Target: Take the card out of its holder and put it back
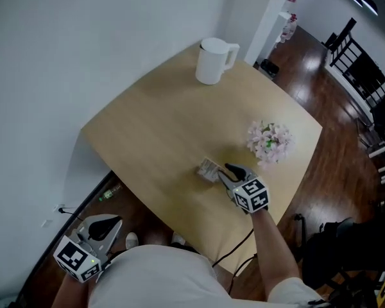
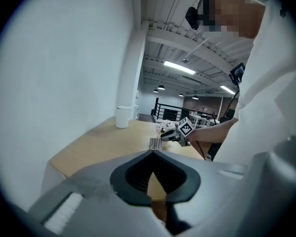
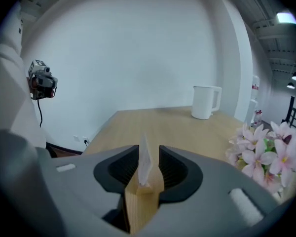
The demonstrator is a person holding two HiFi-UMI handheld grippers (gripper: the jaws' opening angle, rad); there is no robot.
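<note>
Between the parted jaws of your right gripper (image 3: 149, 154) stands the card (image 3: 144, 159) — thin, pale, edge-on — upright in its wooden holder (image 3: 140, 201), not pinched. Your left gripper (image 2: 152, 152) hangs clenched and empty, off the table (image 1: 160, 127) — pale wood carrying a white jug (image 1: 213, 61) and pink flowers (image 1: 269, 141); white wall (image 1: 83, 43), dark floor (image 1: 321, 63).

Bright, even indoor light; fisheye warp, dark vignetted corners.
</note>
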